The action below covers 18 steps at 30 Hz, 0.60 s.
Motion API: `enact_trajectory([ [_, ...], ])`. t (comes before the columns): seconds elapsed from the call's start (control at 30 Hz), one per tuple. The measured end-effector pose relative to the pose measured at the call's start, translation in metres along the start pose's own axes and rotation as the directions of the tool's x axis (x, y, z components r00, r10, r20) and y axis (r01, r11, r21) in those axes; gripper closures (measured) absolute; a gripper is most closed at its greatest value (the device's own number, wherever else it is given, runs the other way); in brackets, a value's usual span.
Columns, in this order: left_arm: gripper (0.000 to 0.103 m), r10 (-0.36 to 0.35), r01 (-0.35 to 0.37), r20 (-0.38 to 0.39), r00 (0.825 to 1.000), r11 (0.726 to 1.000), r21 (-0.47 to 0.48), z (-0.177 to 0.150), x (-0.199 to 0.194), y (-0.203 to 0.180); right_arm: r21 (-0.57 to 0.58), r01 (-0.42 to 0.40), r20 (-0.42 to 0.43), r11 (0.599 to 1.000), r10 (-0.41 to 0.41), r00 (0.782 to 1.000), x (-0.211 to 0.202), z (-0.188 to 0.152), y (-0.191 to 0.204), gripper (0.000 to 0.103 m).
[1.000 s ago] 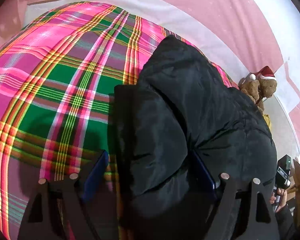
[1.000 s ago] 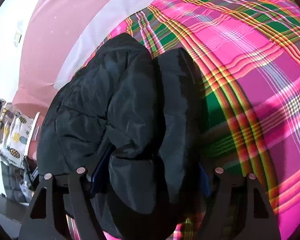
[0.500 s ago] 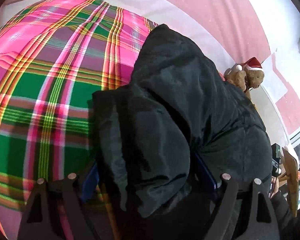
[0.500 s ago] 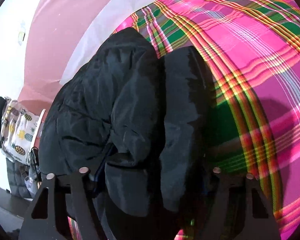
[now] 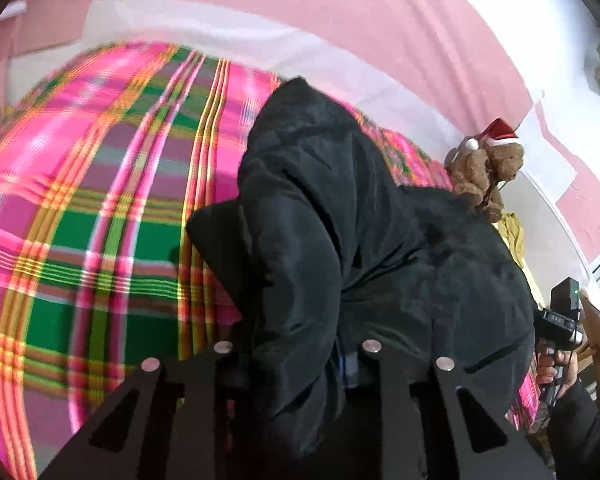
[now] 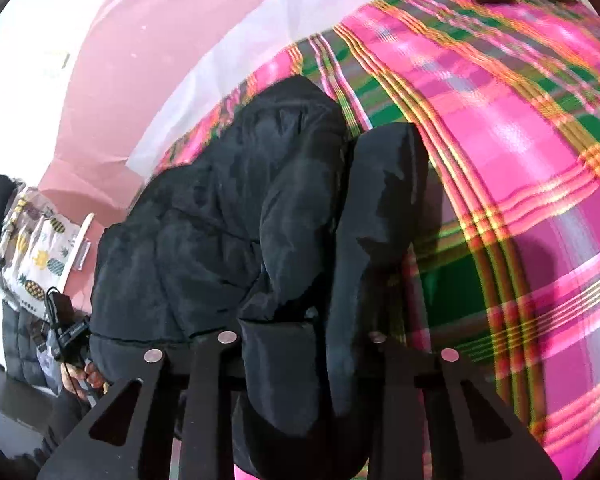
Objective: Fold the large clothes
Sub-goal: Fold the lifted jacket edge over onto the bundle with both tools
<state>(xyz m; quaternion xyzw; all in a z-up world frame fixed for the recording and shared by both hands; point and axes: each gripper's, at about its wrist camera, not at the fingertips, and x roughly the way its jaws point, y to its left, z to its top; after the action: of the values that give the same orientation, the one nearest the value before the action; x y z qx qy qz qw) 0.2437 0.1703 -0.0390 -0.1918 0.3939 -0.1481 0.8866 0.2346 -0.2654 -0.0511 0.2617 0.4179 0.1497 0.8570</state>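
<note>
Through my left wrist camera, the left gripper (image 5: 292,356) has its fingers clamped on a thick fold of the black puffer jacket (image 5: 340,240), which lies bunched on the pink and green plaid bed cover (image 5: 100,220), with a brown teddy bear (image 5: 486,172) in a Santa hat just beyond the jacket. Through my right wrist camera, the right gripper (image 6: 302,344) likewise has its fingers clamped on a fold of the jacket (image 6: 228,220), the plaid cover (image 6: 520,160) spreading to the jacket's right.

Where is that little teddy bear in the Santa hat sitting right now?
In the left wrist view, the teddy bear sits at the upper right, on the far edge of the plaid blanket, just beyond the black jacket and below the pink wall.
</note>
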Motion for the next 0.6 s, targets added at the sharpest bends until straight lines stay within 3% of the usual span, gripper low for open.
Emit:
enact_trajectory([
  [0.33,0.077,0.001,-0.004,0.088,0.996,0.999,0.037,0.011,-0.06,-0.018,-0.084,-0.043,0.061,0.996,0.048,0.997,-0.041,-0.002,0.039,0.078],
  [0.6,0.077,0.026,-0.031,0.151,0.988,0.999,0.033,0.044,-0.081,-0.004,-0.122,-0.082,0.094,0.989,0.094,0.991,-0.032,0.023,0.074,0.078],
])
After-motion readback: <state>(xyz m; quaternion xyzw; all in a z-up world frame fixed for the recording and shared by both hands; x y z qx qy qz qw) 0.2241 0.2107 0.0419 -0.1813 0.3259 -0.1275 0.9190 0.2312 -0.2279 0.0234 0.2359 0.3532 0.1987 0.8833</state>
